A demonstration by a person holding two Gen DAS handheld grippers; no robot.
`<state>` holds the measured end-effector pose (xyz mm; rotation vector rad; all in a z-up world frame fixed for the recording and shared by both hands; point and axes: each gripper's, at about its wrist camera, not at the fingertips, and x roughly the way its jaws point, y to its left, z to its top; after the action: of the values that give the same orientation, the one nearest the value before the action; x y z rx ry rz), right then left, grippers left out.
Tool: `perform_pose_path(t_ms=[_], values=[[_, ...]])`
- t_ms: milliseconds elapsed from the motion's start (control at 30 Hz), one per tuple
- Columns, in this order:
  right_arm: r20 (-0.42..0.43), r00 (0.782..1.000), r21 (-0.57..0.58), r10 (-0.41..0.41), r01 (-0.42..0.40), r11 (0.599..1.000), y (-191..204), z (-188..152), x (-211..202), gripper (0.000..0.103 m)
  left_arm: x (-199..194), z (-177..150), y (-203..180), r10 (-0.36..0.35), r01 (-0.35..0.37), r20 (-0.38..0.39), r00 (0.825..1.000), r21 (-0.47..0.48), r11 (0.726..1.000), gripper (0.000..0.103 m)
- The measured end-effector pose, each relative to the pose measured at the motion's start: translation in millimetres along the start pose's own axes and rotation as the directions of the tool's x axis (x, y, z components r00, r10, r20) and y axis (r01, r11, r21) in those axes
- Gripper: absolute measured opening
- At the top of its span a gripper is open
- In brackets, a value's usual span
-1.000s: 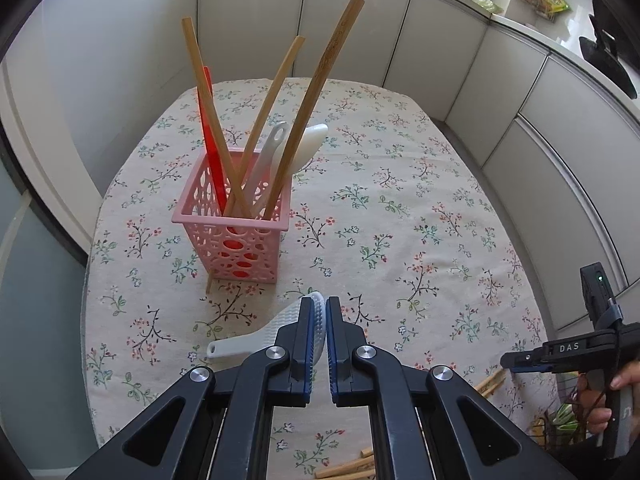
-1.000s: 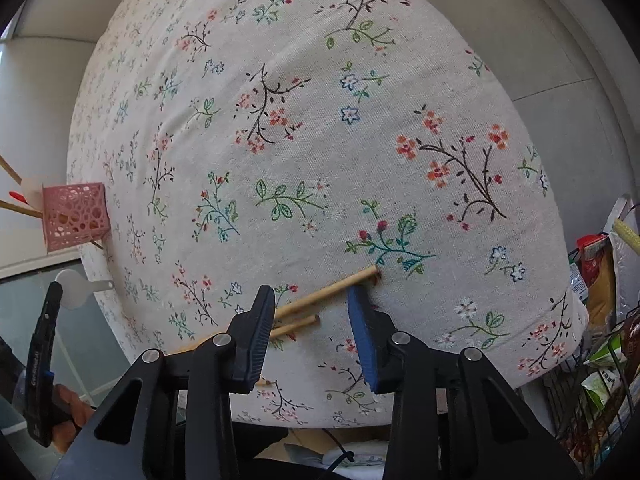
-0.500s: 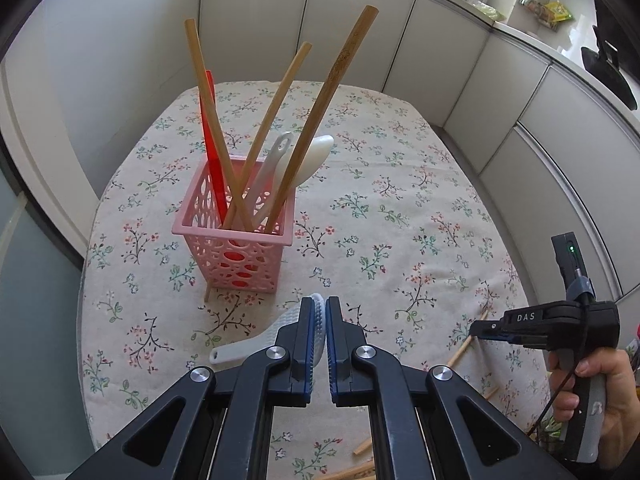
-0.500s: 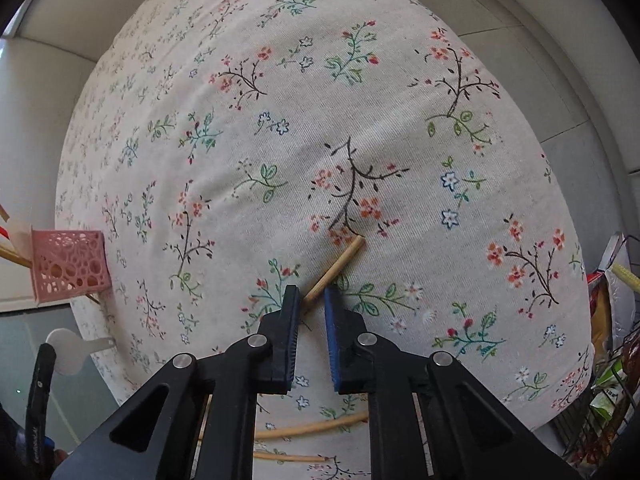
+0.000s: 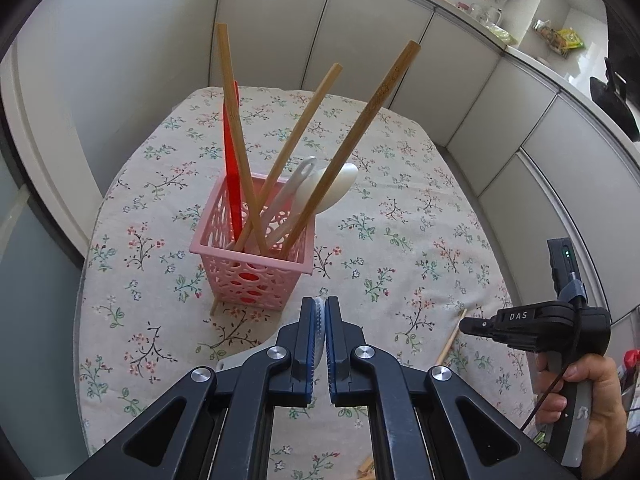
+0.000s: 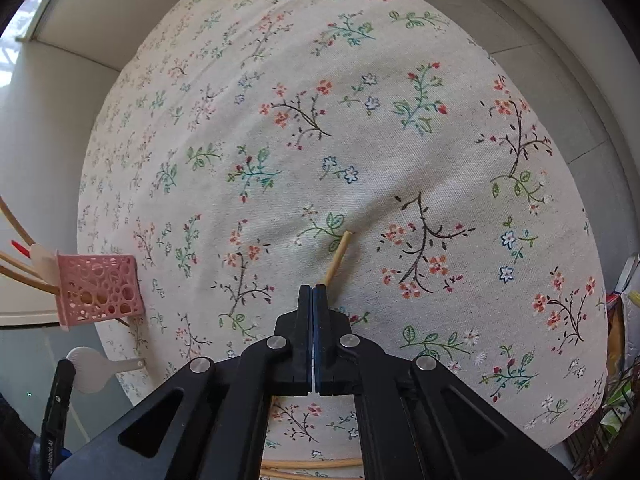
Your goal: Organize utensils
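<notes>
Beside pink basket (image 5: 256, 268), left tongs (image 5: 319, 312) grasping white spoon (image 5: 318, 336), right-wrist view alone shows right tongs (image 6: 314, 294) clenched on chopstick (image 6: 338, 256)

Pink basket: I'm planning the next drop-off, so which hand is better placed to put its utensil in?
Left. Its tool is shut on the white rice paddle right beside the pink basket. The right tool, shut on a wooden chopstick, is farther off near the table's edge.

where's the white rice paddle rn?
Clamped in the left gripper, its ribbed head between the pads; the white rice paddle hangs just in front of the pink basket in the left wrist view, handle pointing lower left.
</notes>
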<state>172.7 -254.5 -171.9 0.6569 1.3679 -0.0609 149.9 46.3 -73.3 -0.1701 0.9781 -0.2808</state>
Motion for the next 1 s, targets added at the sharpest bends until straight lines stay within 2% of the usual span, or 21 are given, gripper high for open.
perform_pose_path(t_ms=[167,267,333,367,400,533,567,600,700,867,1000], values=[[-0.004,0.999,-0.025,0.049,-0.049,0.998,3.3,-1.1,-8.4,0.0,-9.9,1.0,1.8,-0.014,0.014,0.025,1.0,-0.019,1.0,0.003],[-0.017,1.0,-0.038,-0.022,0.021,0.999,2.1,-2.5,-8.7,0.002,-14.1,0.5,2.5,-0.016,0.017,0.034,0.999,-0.028,0.999,0.003],[-0.007,0.995,-0.072,-0.096,0.096,0.993,2.9,-5.4,-8.0,0.014,-16.2,1.2,3.1,-0.017,0.018,0.041,0.999,-0.032,0.999,0.003],[-0.011,0.994,-0.085,-0.113,0.112,0.99,4.0,-6.8,-6.2,0.029,-17.8,1.4,4.0,-0.02,0.021,0.045,0.999,-0.033,0.999,0.003],[-0.018,0.993,-0.094,-0.12,0.118,0.989,4.9,-8.1,-3.2,0.038,-19.0,1.7,3.9,-0.022,0.024,0.049,0.999,-0.032,0.999,0.003],[-0.035,0.976,-0.124,-0.213,0.208,0.97,13.9,-11.0,17.7,0.037,-21.2,1.8,2.6,-0.03,0.031,0.052,0.998,-0.026,0.999,0.003],[-0.014,0.971,-0.127,-0.239,0.235,0.964,18.0,-12.3,19.6,0.036,-21.3,1.8,2.9,-0.032,0.033,0.051,0.998,-0.026,0.999,0.003],[0.0,0.967,-0.143,-0.257,0.254,0.957,24.3,-13.2,20.6,0.027,-21.5,1.7,3.3,-0.035,0.036,0.05,0.998,-0.027,0.999,0.003],[0.027,0.959,-0.134,-0.281,0.282,0.95,33.7,-13.3,27.2,0.013,-22.0,1.3,5.5,-0.043,0.045,0.05,0.998,-0.034,0.998,0.003],[0.05,0.972,-0.045,-0.231,0.233,0.971,28.9,-0.6,26.9,0.009,-23.5,0.6,9.7,-0.057,0.059,0.052,0.997,-0.041,0.997,0.003],[0.056,0.989,0.008,-0.14,0.14,0.99,15.9,11.6,22.6,0.006,-27.2,1.6,17.0,-0.069,0.072,0.062,0.996,-0.059,0.996,0.003]])
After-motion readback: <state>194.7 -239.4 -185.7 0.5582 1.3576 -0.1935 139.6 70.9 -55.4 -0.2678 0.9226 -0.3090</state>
